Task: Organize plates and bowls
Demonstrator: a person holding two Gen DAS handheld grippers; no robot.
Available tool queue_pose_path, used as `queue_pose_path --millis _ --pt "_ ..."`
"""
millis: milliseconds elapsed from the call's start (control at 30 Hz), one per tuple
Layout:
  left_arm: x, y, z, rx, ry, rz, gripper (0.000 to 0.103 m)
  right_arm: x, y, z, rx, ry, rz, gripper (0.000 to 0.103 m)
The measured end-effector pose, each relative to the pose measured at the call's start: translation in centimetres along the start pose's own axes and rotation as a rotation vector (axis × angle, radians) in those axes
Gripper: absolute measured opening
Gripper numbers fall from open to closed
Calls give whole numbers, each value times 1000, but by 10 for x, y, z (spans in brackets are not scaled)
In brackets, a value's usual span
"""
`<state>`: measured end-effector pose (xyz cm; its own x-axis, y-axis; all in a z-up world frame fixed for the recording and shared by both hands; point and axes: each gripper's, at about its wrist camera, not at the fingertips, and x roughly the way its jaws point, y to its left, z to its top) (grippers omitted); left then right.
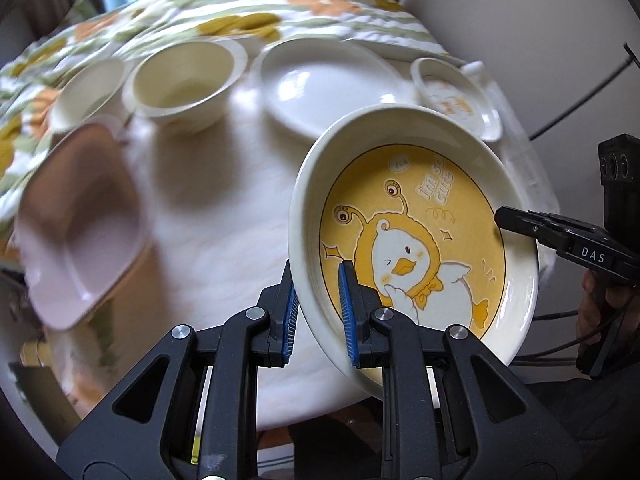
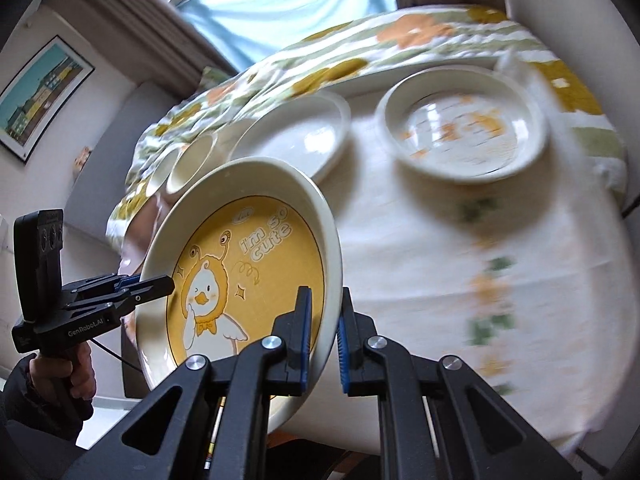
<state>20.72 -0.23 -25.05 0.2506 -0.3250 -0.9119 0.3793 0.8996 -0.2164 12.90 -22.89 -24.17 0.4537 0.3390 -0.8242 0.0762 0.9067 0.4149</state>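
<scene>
A yellow duck plate [image 1: 420,240] with "I'm so cute" on it is held tilted above the table; it also shows in the right wrist view [image 2: 248,280]. My left gripper [image 1: 318,304] is shut on its near rim. My right gripper [image 2: 324,328] is shut on the opposite rim, and shows in the left wrist view [image 1: 516,220] at the plate's right edge. On the table behind lie a plain white plate [image 1: 328,84], a small duck-print plate [image 1: 456,96], two cream bowls [image 1: 184,80] and a pink square bowl [image 1: 80,232].
The table carries a white floral cloth [image 2: 500,260]. A flat white tray [image 1: 396,50] lies at the back edge. A pale blue curtain [image 2: 288,0] and a framed picture [image 2: 40,96] are beyond. The left gripper is seen from the right wrist view [image 2: 156,284].
</scene>
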Motion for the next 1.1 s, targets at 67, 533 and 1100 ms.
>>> queue_pose_path --millis 67,533,1100 --pt "1 22 -7 -21 12 -1 17 17 19 -6 -13 20 2 11" --pt "30 107 -48 -61 12 -25 17 89 70 -29 -38 42 1 11" --pt "34 99 -46 -3 -18 25 17 98 77 -25 -30 47 -59 11"
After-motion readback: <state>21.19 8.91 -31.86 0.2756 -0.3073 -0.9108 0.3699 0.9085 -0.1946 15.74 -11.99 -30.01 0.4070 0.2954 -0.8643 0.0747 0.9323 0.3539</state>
